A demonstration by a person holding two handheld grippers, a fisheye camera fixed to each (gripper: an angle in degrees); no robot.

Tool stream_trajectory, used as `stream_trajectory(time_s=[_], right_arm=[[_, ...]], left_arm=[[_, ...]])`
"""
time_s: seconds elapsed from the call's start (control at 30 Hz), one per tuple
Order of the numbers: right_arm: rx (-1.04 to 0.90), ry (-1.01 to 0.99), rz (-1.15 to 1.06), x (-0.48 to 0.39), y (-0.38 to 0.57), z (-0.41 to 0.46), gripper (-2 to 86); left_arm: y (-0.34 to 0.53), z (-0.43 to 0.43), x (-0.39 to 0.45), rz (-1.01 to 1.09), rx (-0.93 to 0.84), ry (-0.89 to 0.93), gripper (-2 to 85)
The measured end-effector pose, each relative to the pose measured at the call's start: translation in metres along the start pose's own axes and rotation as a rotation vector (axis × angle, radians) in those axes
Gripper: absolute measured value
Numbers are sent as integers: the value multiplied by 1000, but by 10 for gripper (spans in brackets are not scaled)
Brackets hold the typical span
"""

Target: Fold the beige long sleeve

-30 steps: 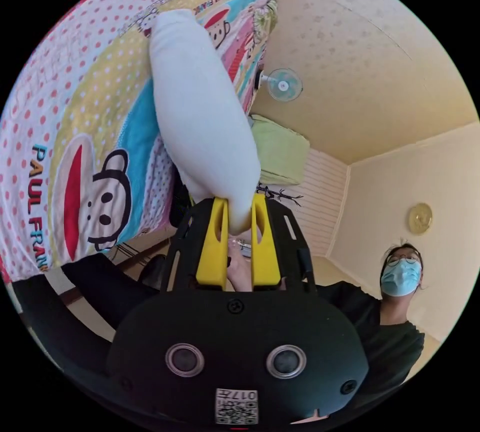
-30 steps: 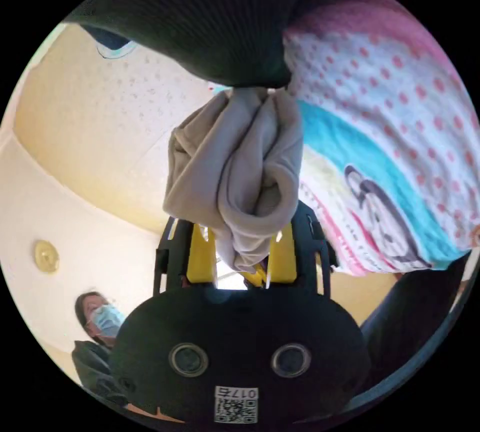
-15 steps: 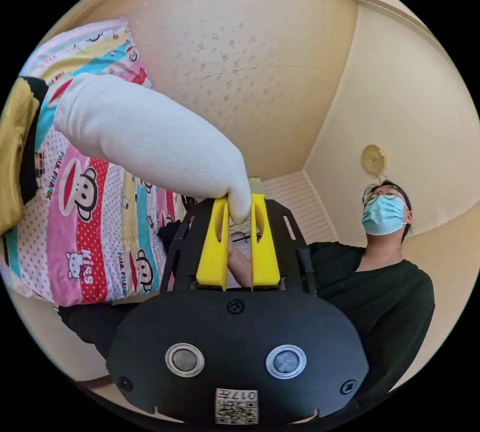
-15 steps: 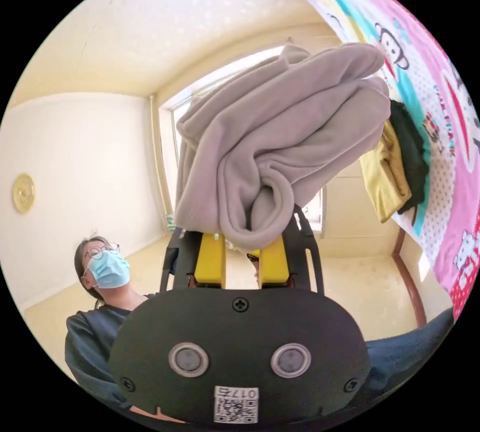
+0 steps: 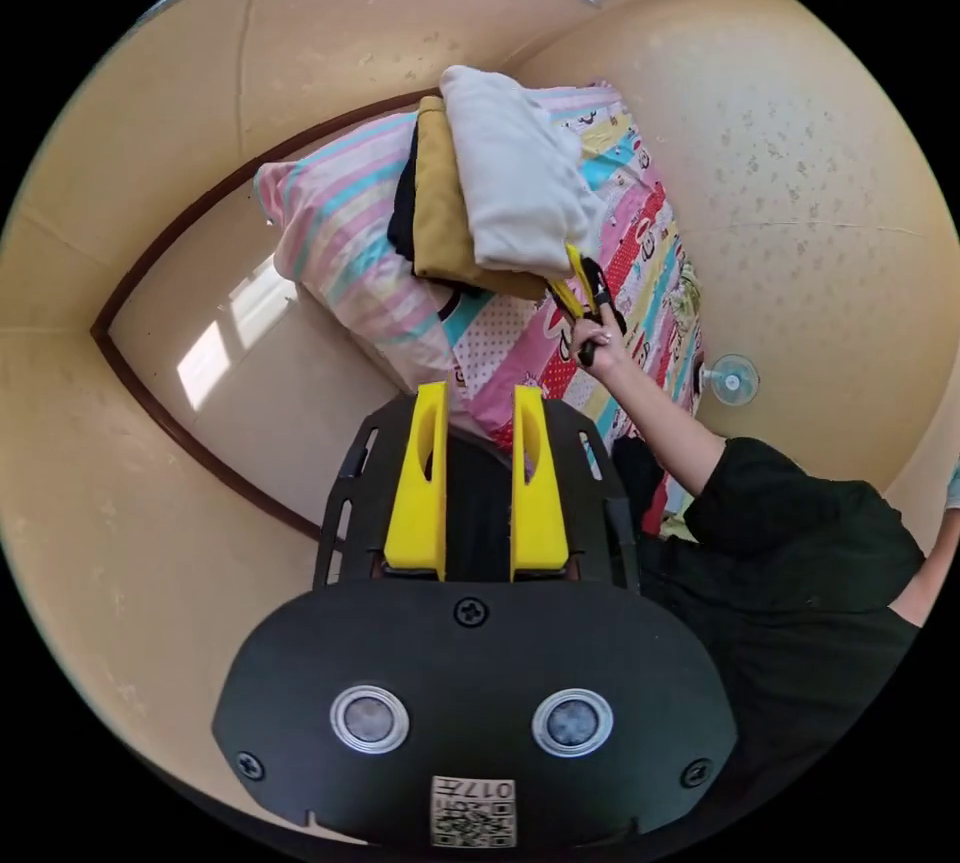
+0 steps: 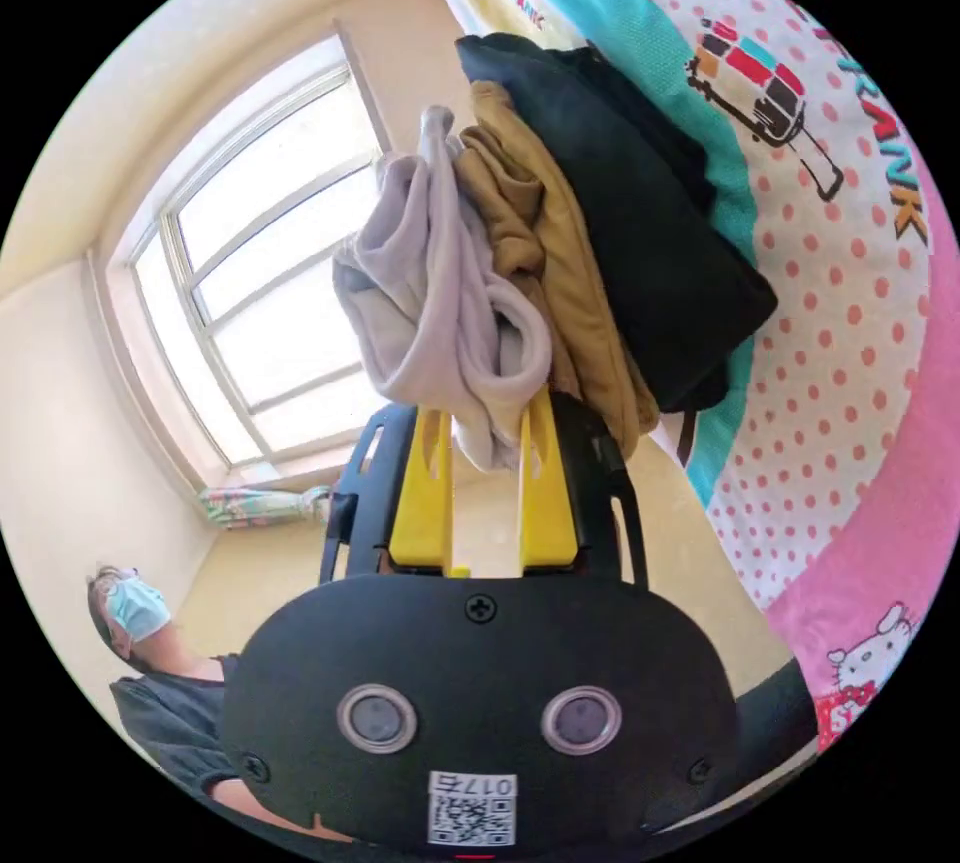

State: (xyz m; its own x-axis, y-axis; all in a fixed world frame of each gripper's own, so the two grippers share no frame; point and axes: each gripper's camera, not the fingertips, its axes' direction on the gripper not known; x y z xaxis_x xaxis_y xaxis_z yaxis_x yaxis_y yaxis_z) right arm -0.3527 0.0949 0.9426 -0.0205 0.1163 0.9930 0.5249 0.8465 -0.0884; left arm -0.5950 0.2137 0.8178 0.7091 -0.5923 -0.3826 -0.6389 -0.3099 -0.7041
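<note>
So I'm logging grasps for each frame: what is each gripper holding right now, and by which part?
The right gripper pinches a bunched fold at the edge of the folded beige long sleeve. The left gripper holds nothing; its jaws are apart.

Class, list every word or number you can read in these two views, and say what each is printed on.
"FRANK": on the cartoon-print sheet, beside the monkey face, right gripper view.
"RANK": same sheet, larger letters cut off at that view's edge.
Sheet lettering in the left gripper view: too small to read.
Code sticker: digits too small to read.
</note>
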Motion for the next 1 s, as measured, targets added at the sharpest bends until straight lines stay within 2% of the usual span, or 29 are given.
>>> stream_trajectory(time_s=[0.13,0.23,0.3,0.43,0.5,0.53,0.6,0.7,0.83,0.93,1.0], right_arm=[[-76,227,-66,-28,54,-35,64],[-45,318,-78,-51,100,-90,27],[27,490,-76,-84,137,-138,16],[157,807,-195,-158,202,-196,9],[308,1116,-287,-206,261,-223,7],[371,1195,-316,-216,279,-229,6],[638,1353,-383,-241,355,-255,6],[888,1244,-440,-246,466,-296,5],[1042,1096,-393,-193,595,-351,7],[1244,1114,-162,-135,706,-381,9],[1333,1241,19,-101,776,-392,13]], left_arm=[[-33,32,23,30,-54,-45,100],[-81,59,90,186,-81,-120,100],[-114,92,164,352,-140,-219,100],[-138,161,274,548,-231,-363,100],[-132,214,344,662,-273,-380,100],[-127,228,361,688,-281,-377,99],[-99,287,427,778,-327,-350,94],[-42,376,507,876,-454,-322,87],[56,491,604,1116,-640,-416,83],[153,589,664,1388,-829,-666,77],[219,658,687,1534,-981,-885,60]])
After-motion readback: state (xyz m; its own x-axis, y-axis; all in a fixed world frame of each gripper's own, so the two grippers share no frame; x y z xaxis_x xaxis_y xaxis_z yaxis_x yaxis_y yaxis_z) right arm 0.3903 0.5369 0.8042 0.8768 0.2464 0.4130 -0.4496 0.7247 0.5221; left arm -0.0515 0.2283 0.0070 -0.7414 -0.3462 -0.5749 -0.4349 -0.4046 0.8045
